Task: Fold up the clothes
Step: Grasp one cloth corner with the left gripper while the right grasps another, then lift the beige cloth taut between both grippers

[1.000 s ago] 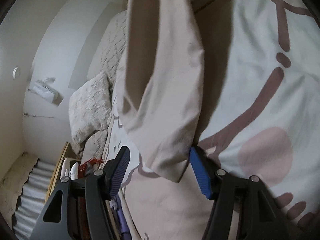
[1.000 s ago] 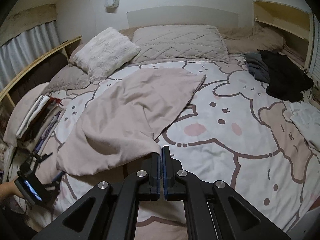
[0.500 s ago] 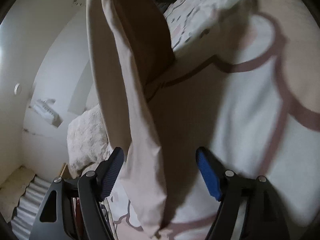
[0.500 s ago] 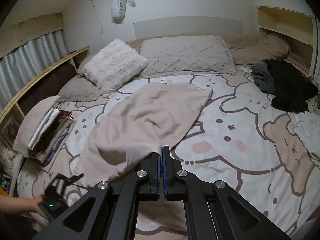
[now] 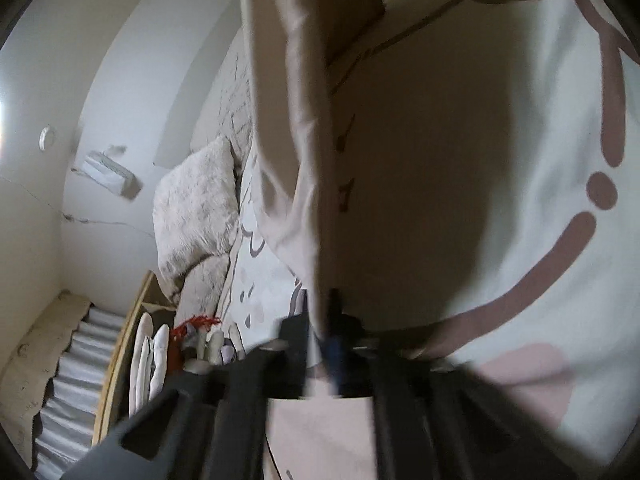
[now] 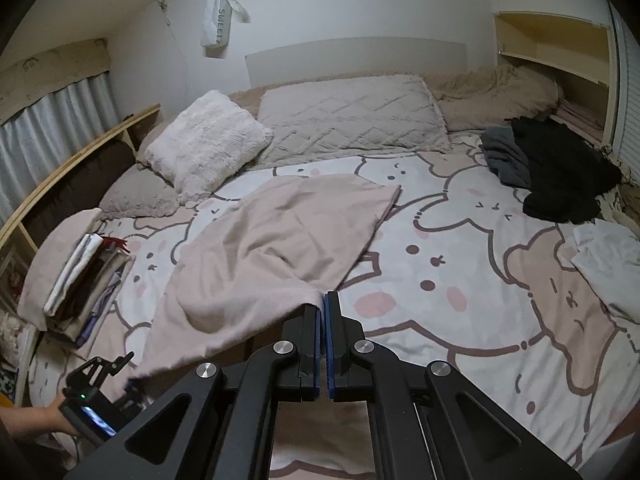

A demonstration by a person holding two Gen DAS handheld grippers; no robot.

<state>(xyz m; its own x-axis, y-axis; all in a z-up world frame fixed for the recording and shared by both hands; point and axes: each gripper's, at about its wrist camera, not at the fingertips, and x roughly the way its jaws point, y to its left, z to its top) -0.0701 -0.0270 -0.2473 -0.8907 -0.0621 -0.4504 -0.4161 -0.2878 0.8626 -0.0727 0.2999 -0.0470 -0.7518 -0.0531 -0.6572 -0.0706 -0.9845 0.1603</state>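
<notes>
A beige cloth (image 6: 280,240) lies spread on the bear-print bedspread (image 6: 460,280). My right gripper (image 6: 322,312) is shut on the cloth's near corner and holds it slightly lifted. My left gripper (image 5: 320,320) is shut on another near corner of the same cloth (image 5: 288,120); its view is tilted and blurred. The left gripper also shows in the right wrist view (image 6: 100,392), low at the bed's near left edge, at the cloth's left corner.
A stack of folded clothes (image 6: 88,276) sits at the bed's left side. Dark clothes (image 6: 556,172) and a white garment (image 6: 608,264) lie at the right. Pillows (image 6: 352,120) line the head of the bed. A wooden rail (image 6: 72,160) runs along the left.
My left gripper has closed from wide open onto the cloth's corner. My right gripper has kept its hold and lifted the near edge slightly.
</notes>
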